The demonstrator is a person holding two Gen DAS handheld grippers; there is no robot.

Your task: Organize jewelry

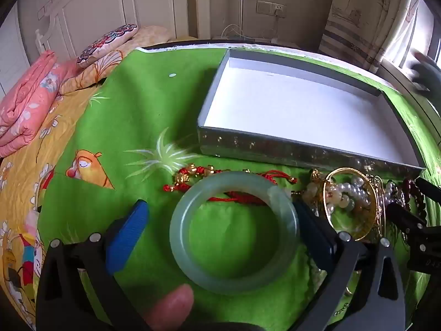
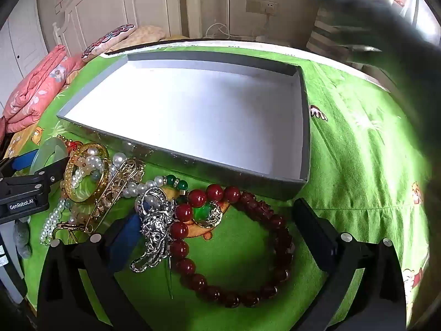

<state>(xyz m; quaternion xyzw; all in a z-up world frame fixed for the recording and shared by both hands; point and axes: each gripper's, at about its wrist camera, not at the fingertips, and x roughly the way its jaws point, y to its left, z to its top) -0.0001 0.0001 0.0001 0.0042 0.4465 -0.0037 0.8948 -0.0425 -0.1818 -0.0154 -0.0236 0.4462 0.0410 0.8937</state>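
Blurred dark shape (image 2: 386, 41), upper right.

A home bedroom: a white headboard (image 1: 91, 8), folded pink quilt (image 1: 30, 99) and pillow (image 1: 107, 41) at upper left, curtain (image 1: 366, 27) upper right.

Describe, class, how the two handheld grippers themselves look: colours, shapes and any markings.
Each gripper, left gripper and right gripper, has a black angular frame with silver round bolts and flat ribbed blue finger pads. Seen from the right camera, the left one carries a white "GenRobot.AI" label.
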